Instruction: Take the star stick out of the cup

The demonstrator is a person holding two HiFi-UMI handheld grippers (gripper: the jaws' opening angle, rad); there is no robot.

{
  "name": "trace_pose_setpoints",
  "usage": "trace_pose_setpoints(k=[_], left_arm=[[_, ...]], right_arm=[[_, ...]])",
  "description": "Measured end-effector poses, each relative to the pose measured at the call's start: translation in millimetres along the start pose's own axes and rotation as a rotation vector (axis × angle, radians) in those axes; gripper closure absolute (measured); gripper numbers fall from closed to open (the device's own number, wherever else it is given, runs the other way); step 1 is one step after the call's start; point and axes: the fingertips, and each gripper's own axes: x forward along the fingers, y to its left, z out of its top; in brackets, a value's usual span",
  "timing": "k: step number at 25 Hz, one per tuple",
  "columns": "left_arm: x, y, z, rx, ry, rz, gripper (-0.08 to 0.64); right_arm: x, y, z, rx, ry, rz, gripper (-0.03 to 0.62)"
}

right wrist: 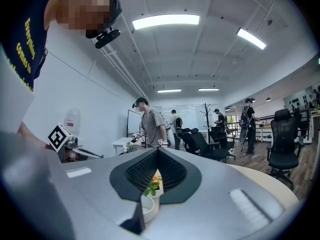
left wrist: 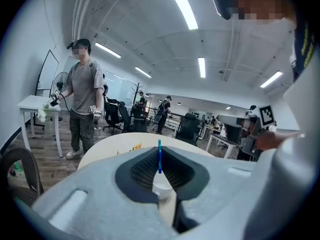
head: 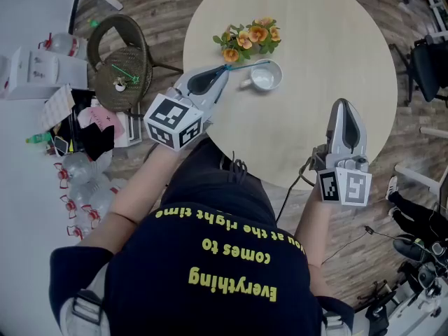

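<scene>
Round pale table [head: 315, 47] is taking up the middle of an open office floor. Star stick [head: 246, 64] is lying thin, blue and nearly level. One end is being pinched at the tip of the left gripper [head: 225, 71], and the other is reaching over the rim of the white cup [head: 266, 76]. Whether that far end is clearing the cup or dipping inside is too small to tell. In the left gripper view the jaws are clenching on the stick [left wrist: 159, 156], which is standing up between the pads, with the cup showing below. Long axis is running from tongs toward cup, so drawing back along it, away from the cup, looks like the move. Flowers [head: 250, 37] are sitting just beyond the cup. Right gripper [head: 342, 103] is hovering well apart over the near edge, jaws clenched on nothing, so the left hand is the nearer one.
</scene>
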Motion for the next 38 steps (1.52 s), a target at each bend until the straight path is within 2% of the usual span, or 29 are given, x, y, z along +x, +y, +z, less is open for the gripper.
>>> trace_pose_setpoints(k=[3, 9, 16, 23, 28, 38], left_arm=[[-6, -4, 21, 0.026, -0.07, -0.001, 0.543], [-23, -16, 65, 0.159, -0.218, 0.018, 0.544], [-30, -22, 97, 0.173, -0.291, 0.019, 0.543], [-52, -32, 139, 0.194, -0.413, 0.014, 0.543], [-62, -34, 156, 0.212, -0.456, 0.019, 0.545], [-63, -32, 159, 0.202, -0.458, 0.023, 0.545]], right_arm=[[-1, 1, 4, -0.003, -0.008, -0.002, 0.581], [-3, 3, 15, -0.01, -0.03, -0.006, 0.581], [-3, 9, 36, -0.031, -0.073, -0.017, 0.58], [-12, 12, 66, -0.048, -0.125, -0.056, 0.581], [-16, 17, 81, -0.069, -0.166, -0.073, 0.581], [-12, 29, 83, -0.075, -0.162, -0.051, 0.581]])
